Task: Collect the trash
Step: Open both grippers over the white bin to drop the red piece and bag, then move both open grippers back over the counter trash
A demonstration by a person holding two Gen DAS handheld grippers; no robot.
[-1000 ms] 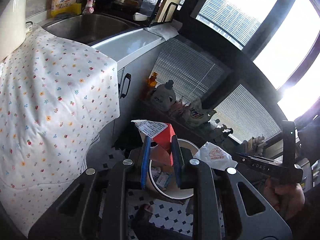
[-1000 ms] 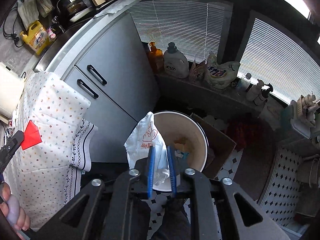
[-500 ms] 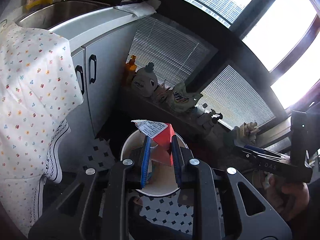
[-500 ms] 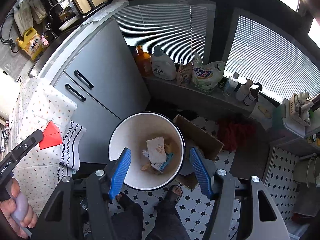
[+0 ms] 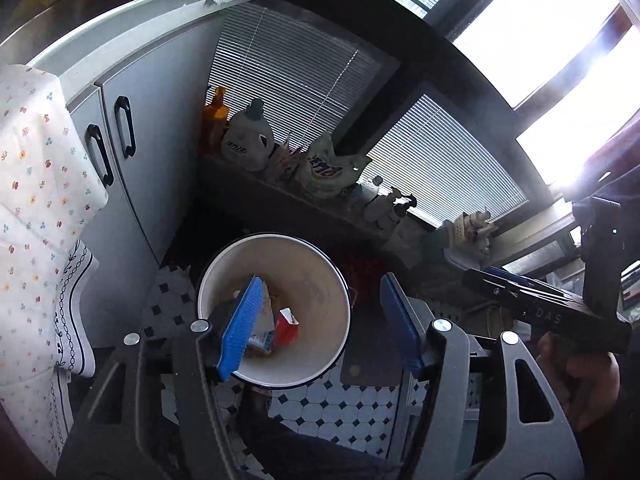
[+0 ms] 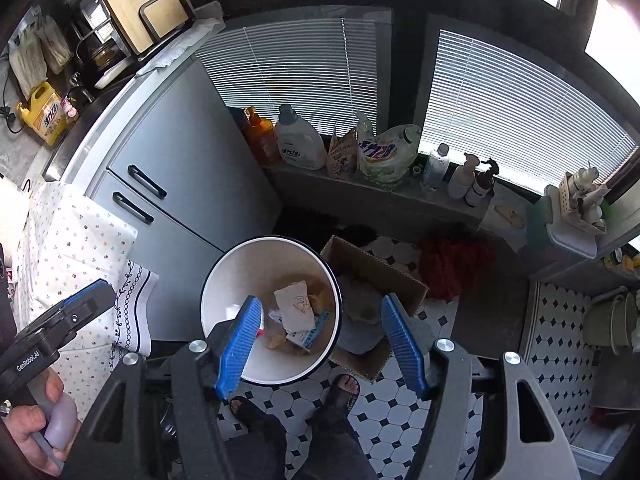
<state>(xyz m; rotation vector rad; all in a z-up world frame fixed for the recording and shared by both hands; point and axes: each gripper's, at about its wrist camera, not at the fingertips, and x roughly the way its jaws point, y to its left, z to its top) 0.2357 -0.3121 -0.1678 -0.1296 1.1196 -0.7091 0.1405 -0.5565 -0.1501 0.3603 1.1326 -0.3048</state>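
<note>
A white round bin point(image 5: 320, 256) stands on the tiled floor below both grippers. My left gripper point(image 5: 320, 284) hangs over it with its jaws opening and nothing between them. The red carton point(image 5: 286, 326) lies inside the bin among other scraps. My right gripper point(image 6: 320, 300) is also above the bin point(image 6: 224, 264), open and empty. The white paper bag point(image 6: 294, 304) rests on the trash inside. Each gripper shows at the edge of the other's view, the right gripper point(image 5: 540, 304) at the right and the left gripper point(image 6: 68, 316) at the left, both in a hand.
A cardboard box point(image 6: 376, 276) sits against the bin's right side. Grey cabinet doors point(image 6: 180, 160) and a floral cloth point(image 6: 72, 240) are to the left. Detergent bottles point(image 6: 298, 144) line the ledge behind. The person's feet point(image 6: 340, 392) stand just before the bin.
The left gripper came over the bin and let go of the red carton, which now lies inside. The right gripper opened and its white bag dropped into the bin.
</note>
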